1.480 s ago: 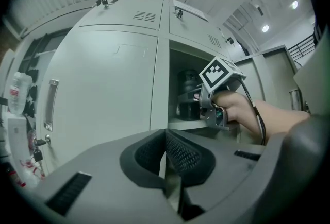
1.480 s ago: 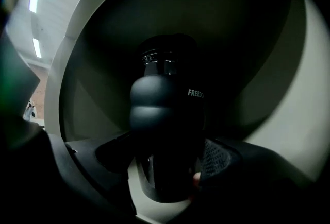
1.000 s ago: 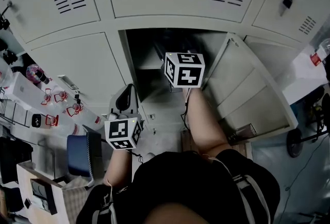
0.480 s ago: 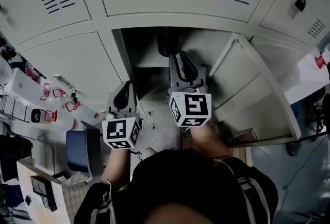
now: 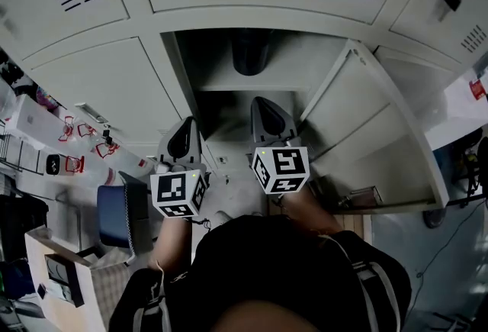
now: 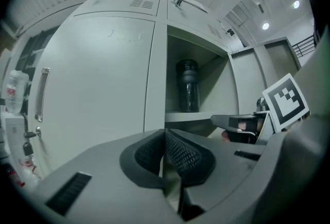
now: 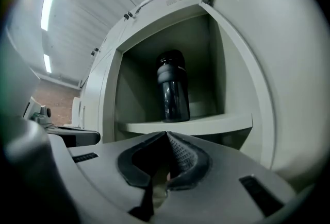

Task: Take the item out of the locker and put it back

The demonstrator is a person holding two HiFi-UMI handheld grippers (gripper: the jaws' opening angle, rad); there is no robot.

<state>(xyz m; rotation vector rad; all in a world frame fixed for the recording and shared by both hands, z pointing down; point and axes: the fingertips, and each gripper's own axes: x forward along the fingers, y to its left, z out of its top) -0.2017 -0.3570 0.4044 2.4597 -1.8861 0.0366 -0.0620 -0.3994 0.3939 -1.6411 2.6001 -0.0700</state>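
Note:
A dark bottle [image 7: 172, 86] stands upright on the shelf [image 7: 206, 124] inside the open locker; it also shows as the bottle [image 5: 251, 52] in the head view and as the bottle [image 6: 188, 86] in the left gripper view. My right gripper [image 7: 166, 134] is shut on nothing, well in front of the shelf and clear of the bottle. In the head view the right gripper [image 5: 263, 103] points into the opening. My left gripper [image 6: 164, 133] is shut and empty, beside the locker's left frame, and the left gripper [image 5: 185, 123] shows lower left.
The locker door [image 5: 381, 132] hangs open to the right. Closed locker doors [image 5: 99, 86] surround the opening. A blue chair [image 5: 116, 216] and a cluttered table [image 5: 46, 147] stand at the left. A person's dark-clad body fills the bottom of the head view.
My right gripper has drawn back out of the locker toward me and its jaws have closed with nothing in them. The bottle stays on the shelf. The left gripper has barely moved.

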